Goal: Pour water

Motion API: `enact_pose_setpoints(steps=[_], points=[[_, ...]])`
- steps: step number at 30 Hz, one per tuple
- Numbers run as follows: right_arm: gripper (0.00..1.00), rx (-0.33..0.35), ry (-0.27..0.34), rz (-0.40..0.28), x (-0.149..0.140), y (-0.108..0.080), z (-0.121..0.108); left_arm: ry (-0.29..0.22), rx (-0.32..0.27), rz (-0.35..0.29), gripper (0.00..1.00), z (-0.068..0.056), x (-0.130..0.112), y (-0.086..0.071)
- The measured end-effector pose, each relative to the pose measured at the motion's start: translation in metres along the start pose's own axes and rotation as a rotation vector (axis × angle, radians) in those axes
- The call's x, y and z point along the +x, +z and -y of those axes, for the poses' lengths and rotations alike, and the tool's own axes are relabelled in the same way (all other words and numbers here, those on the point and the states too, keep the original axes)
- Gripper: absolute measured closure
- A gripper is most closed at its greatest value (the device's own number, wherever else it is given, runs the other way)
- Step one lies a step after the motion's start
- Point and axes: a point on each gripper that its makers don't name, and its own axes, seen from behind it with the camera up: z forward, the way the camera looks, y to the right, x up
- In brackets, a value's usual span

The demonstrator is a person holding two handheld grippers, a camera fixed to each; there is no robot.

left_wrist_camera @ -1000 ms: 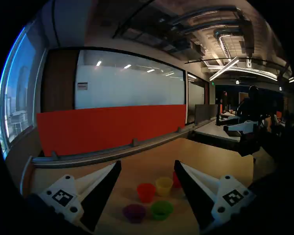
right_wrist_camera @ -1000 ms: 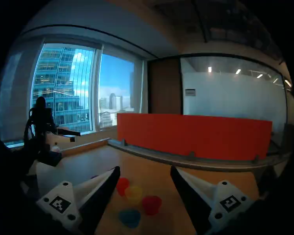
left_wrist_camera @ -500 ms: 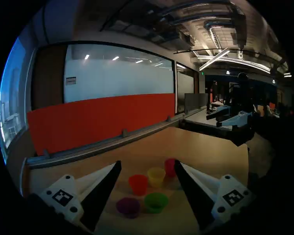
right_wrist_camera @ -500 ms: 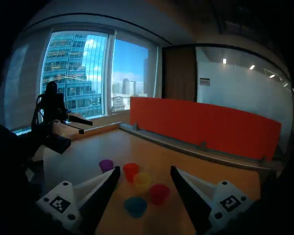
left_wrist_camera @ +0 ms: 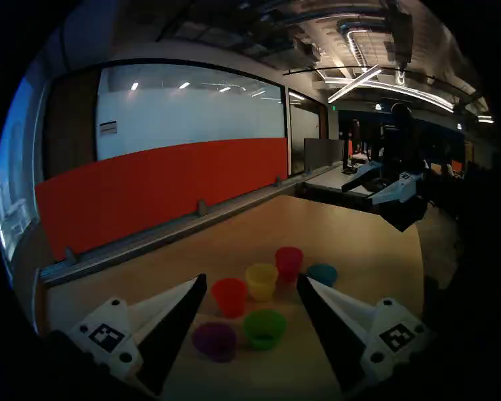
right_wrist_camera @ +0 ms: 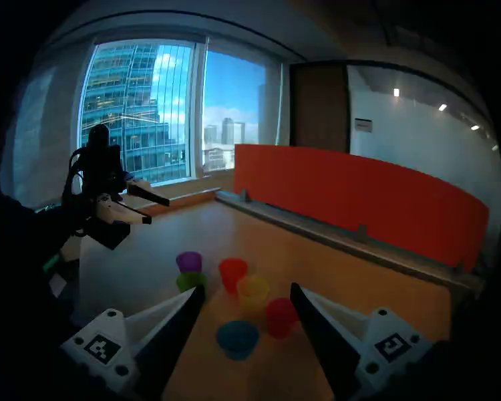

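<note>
Several small coloured cups stand close together on a wooden table (left_wrist_camera: 357,240). In the left gripper view I see orange (left_wrist_camera: 230,296), yellow (left_wrist_camera: 262,281), red (left_wrist_camera: 288,262), blue (left_wrist_camera: 322,274), green (left_wrist_camera: 264,328) and purple (left_wrist_camera: 214,341) cups. My left gripper (left_wrist_camera: 250,279) hangs open above and before them, holding nothing. The right gripper view shows the same purple (right_wrist_camera: 189,261), green (right_wrist_camera: 190,281), orange (right_wrist_camera: 232,273), yellow (right_wrist_camera: 252,293), red (right_wrist_camera: 279,316) and blue (right_wrist_camera: 237,338) cups from the other side. My right gripper (right_wrist_camera: 246,289) is open too, with nothing between its fingers.
An orange-red partition (left_wrist_camera: 163,180) runs along the table's far edge, with a metal rail (left_wrist_camera: 150,237) below it. Each view shows the other gripper farther off, held by a dark sleeve: the right one (left_wrist_camera: 387,190), the left one (right_wrist_camera: 127,207). A large window (right_wrist_camera: 150,113) lies beyond.
Both cameras have tipped downward and swung, so the cups sit higher and fuller in view. The blue cup came into the left gripper view, the purple and green into the right.
</note>
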Motion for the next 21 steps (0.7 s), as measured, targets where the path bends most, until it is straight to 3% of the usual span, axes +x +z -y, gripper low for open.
enact_pose_setpoints(steps=[8,21], points=[[0.01,0.034,-0.01,0.05,-0.02,0.011,0.0,0.026,-0.055,0.055,0.0,-0.012,-0.022,0.012],[0.01,0.065,-0.019,0.115,-0.054,0.03,0.0,0.019,-0.111,0.147,0.0,-0.022,-0.067,0.035]])
